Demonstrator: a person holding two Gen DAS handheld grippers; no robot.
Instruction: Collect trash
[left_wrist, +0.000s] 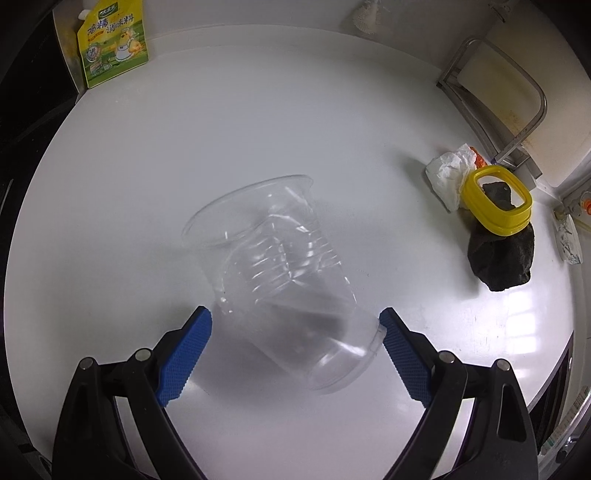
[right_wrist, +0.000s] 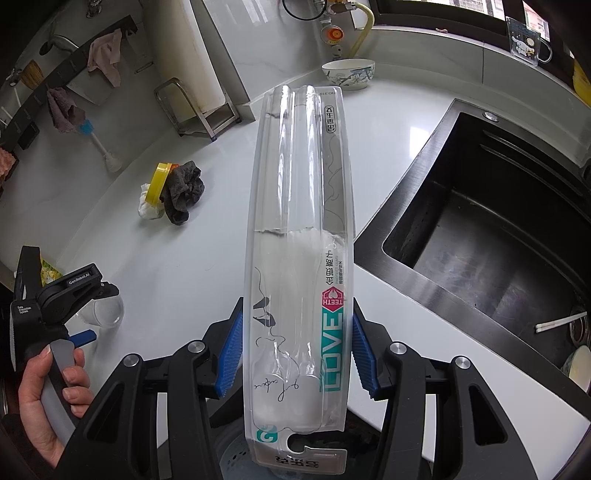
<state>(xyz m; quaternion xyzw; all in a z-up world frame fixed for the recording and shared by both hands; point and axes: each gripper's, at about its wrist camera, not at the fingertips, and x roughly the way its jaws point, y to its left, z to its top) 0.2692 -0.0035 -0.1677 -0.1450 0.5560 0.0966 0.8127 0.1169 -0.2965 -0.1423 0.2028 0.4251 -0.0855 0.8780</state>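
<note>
Left gripper (left_wrist: 295, 321) open, jaws astride clear plastic cup (left_wrist: 273, 277) lying on white counter (left_wrist: 147, 184), pads not pressing. Right gripper (right_wrist: 297, 347) clamps empty toothbrush blister pack (right_wrist: 299, 240) over counter.
Risk: thin, round cup may squirt out or crush when jaws close; long pack may pivot in pads.

Open white countertop (left_wrist: 258, 122) surrounds the clear ribbed plastic cup (left_wrist: 273, 280) lying on its side — approach unobstructed all round. Obstacles stand well apart: crumpled white tissue (left_wrist: 445, 173), yellow plastic ring lid (left_wrist: 496, 199), dark cloth (left_wrist: 502, 262); black recessed sink (right_wrist: 480, 236) — open drop on the far side.
</note>
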